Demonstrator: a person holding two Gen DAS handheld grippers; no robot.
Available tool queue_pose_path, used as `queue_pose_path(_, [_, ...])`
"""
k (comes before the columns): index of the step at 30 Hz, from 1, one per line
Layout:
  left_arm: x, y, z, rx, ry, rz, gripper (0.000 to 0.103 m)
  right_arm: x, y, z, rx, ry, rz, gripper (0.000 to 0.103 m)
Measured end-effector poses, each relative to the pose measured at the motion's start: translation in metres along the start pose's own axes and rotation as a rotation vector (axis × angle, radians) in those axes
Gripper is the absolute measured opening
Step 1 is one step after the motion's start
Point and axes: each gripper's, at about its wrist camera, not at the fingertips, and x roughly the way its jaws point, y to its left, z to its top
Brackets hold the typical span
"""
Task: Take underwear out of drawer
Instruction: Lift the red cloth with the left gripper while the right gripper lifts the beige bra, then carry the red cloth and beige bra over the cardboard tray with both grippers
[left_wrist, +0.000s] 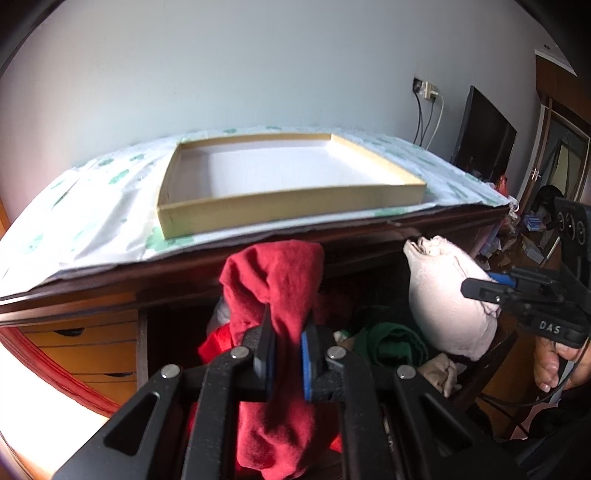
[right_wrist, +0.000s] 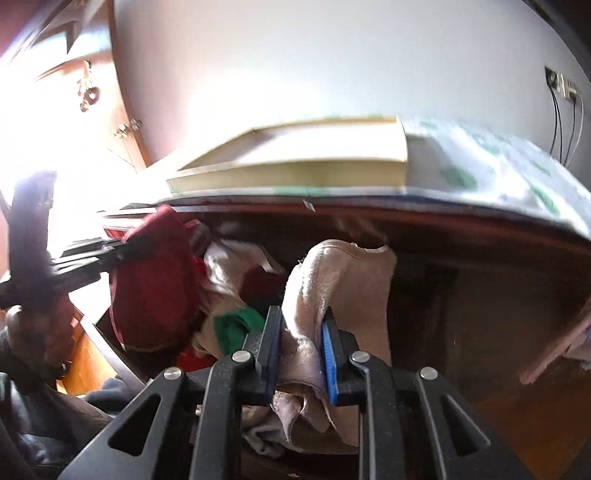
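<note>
My left gripper (left_wrist: 287, 332) is shut on dark red underwear (left_wrist: 273, 273), which bunches above its pads and hangs below them over the open drawer (left_wrist: 495, 354). My right gripper (right_wrist: 301, 332) is shut on beige underwear (right_wrist: 343, 273), lifted above the drawer; the same beige piece (left_wrist: 443, 295) shows in the left wrist view with the right gripper (left_wrist: 480, 290) clamped on it from the right. In the right wrist view the red underwear (right_wrist: 151, 295) hangs at left from the left gripper (right_wrist: 122, 246). Green cloth (left_wrist: 391, 343) and other garments lie in the drawer.
A shallow cardboard box lid (left_wrist: 291, 203) with a white inside rests on a green-patterned white cloth (left_wrist: 92, 221) covering the dresser top. Small wooden drawers (left_wrist: 92, 343) stand at lower left. A dark screen (left_wrist: 484, 140) and wall cables (left_wrist: 428, 114) are at the right. A hand (left_wrist: 554, 365) holds the right gripper.
</note>
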Motion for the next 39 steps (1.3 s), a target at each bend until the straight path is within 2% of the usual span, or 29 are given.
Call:
queue_pose_path(9, [-0.019,-0.001,0.013,0.011,-0.053,0.001,0.008,-0.028,0.016,0.016,-0.049,-0.101,0.057,0.021])
queue_pose_path(20, [-0.04,0.001,0.039,0.026,-0.122,-0.013,0.008,-0.059,0.021,0.036,-0.045,-0.235,0.104,0.021])
queue_pose_path(28, [-0.049,0.0,0.062,0.062,-0.165,-0.017,0.008,-0.067,0.015,0.056,-0.044,-0.283,0.108,0.021])
queue_pose_path(39, [-0.051,0.004,0.108,0.118,-0.231,0.015,0.008,-0.068,-0.005,0.098,-0.051,-0.35,0.059,0.021])
